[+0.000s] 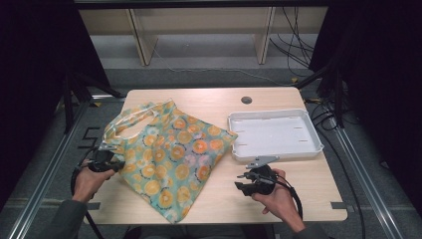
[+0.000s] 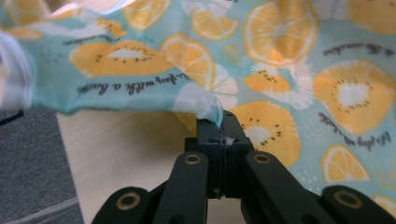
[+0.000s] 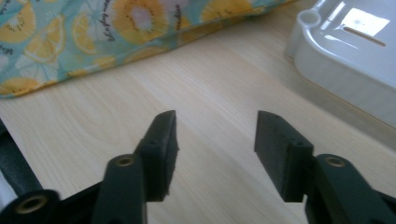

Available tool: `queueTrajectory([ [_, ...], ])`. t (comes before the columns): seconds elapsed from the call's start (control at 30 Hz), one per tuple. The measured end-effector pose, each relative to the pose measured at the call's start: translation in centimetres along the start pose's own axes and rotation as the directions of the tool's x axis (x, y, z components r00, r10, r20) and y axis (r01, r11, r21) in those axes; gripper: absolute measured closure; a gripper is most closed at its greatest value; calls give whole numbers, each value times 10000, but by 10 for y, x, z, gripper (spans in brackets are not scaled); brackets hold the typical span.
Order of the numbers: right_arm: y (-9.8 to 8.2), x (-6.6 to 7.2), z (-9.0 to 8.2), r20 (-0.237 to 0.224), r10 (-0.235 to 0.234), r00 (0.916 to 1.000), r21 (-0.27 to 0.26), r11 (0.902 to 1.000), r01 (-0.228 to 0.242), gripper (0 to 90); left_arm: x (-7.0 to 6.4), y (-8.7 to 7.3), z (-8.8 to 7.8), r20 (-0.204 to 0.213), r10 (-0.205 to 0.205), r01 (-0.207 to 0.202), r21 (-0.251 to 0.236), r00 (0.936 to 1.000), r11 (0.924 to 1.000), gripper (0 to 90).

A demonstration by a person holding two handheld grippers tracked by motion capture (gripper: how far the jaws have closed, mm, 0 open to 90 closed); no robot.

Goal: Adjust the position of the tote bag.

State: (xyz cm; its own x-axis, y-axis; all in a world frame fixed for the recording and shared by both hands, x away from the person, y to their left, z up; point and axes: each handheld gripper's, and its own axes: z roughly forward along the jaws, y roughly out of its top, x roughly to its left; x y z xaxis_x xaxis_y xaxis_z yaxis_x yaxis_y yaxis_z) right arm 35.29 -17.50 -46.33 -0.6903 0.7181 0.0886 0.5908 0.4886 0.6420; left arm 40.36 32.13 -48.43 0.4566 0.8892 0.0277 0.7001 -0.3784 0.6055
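a pale wooden table (image 1: 219, 201) filled the middle of the high view, a round dark hole (image 1: 246, 100) near its far edge; a fruit-print cloth bag (image 1: 174, 154) lay spread over its left half; a white plastic tray (image 1: 273, 134) sat flat at right of centre, just beside the bag's corner.

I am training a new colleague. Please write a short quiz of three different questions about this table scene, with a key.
1. True or false: the left gripper is shut on the edge of the fruit-print bag.
2. What lies between the jaws of the right gripper? A) bag cloth B) nothing, bare table C) the tray rim
3. Fill in: the white tray lies beside the bag, on the side of the person's ____ hand.

Key: 1 true; 2 B; 3 right.
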Motion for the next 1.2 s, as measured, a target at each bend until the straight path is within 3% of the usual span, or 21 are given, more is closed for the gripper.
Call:
queueTrajectory([
  [0.03, 1, 2, 1, -74, 137, 9999, -50, 9999, -137, 564, -4, -2, -2, 76, 49, -49, -6, 10000, 10000, 891],
  [0.17, 8, 5, 12, -124, -202, 9997, -159, 9997, 200, 748, -19, -7, -14, 446, 575, -580, 80, 9973, 9983, 889],
  [0.23, 15, 8, 15, -274, -369, 9989, 118, 9992, 372, 822, -26, -8, -18, 628, 688, -693, 63, 9957, 9976, 890],
  [0.3, 20, 10, 20, -254, -561, 9981, 48, 9984, 562, 860, -33, -10, -19, 770, 792, -776, -233, 9939, 9967, 890],
  [0.33, 24, 10, 24, -265, -704, 9972, 152, 9974, 708, 873, -36, -10, -20, 825, 932, -931, -50, 9922, 9956, 890],
  [0.37, 28, 11, 28, -305, -740, 9968, 217, 9970, 747, 883, -39, -11, -21, 941, 1062, -1069, 17, 9899, 9943, 890],
  [0.4, 30, 13, 33, -307, -749, 9967, 140, 9971, 754, 891, -44, -12, -20, 1028, 824, -808, -197, 9913, 9965, 890],
  [0.43, 34, 13, 37, -265, -906, 9955, 156, 9957, 910, 894, -45, -12, -20, 1028, 1106, -1095, -155, 9885, 9939, 890],
  [0.47, 38, 13, 40, -314, -923, 9952, 353, 9950, 934, 897, -49, -13, -20, 1065, 1028, -1002, -294, 9890, 9945, 890],
  [0.5, 41, 13, 44, -366, -902, 9953, 420, 9949, 917, 897, -50, -12, -21, 1108, 1232, -1223, -148, 9862, 9924, 891],
  [0.57, 49, 12, 53, -415, -857, 9955, 424, 9953, 874, 898, -54, -12, -22, 1225, 1289, -1297, -11, 9841, 9915, 890],
  [0.6, 51, 12, 57, -502, -778, 9957, 269, 9965, 792, 898, -55, -11, -22, 1238, 1549, -1553, -65, 9801, 9878, 890],
  [0.7, 62, 12, 66, -474, -838, 9954, 378, 9956, 856, 899, -66, -12, -22, 1403, 1272, -1260, -173, 9819, 9919, 890],
  [0.83, 73, 12, 78, -501, -844, 9952, 365, 9956, 863, 900, -72, -11, -23, 1521, 1508, -1498, -184, 9768, 9885, 890],
  [0.93, 81, 11, 87, -382, -1041, 9938, 483, 9932, 1059, 900, -73, -9, -24, 1556, 2116, -2149, 42, 9649, 9766, 890],
  [0.97, 84, 11, 89, -300, -1102, 9935, 616, 9918, 1119, 900, -75, -10, -23, 1690, 1877, -1926, 127, 9676, 9812, 889],
  [1.03, 88, 9, 92, -224, -1175, 9928, 606, 9911, 1187, 900, -77, -8, -24, 1792, 2105, -2171, 178, 9610, 9760, 890],
  [1.07, 90, 8, 96, -167, -1174, 9929, 513, 9917, 1181, 900, -80, -8, -23, 1768, 1973, -2023, 105, 9643, 9793, 889],
  [1.1, 94, 6, 98, -141, -1196, 9927, 619, 9908, 1203, 900, -80, -6, -23, 1858, 2328, -2399, 163, 9546, 9707, 889],
  [1.13, 97, 4, 101, -116, -1114, 9937, 600, 9919, 1119, 900, -84, -6, -22, 1836, 2062, -2112, 76, 9611, 9774, 889],
  [1.2, 104, 1, 107, -63, -983, 9951, 656, 9930, 985, 900, -89, -4, -22, 1958, 2144, -2194, 41, 9569, 9756, 889],
])
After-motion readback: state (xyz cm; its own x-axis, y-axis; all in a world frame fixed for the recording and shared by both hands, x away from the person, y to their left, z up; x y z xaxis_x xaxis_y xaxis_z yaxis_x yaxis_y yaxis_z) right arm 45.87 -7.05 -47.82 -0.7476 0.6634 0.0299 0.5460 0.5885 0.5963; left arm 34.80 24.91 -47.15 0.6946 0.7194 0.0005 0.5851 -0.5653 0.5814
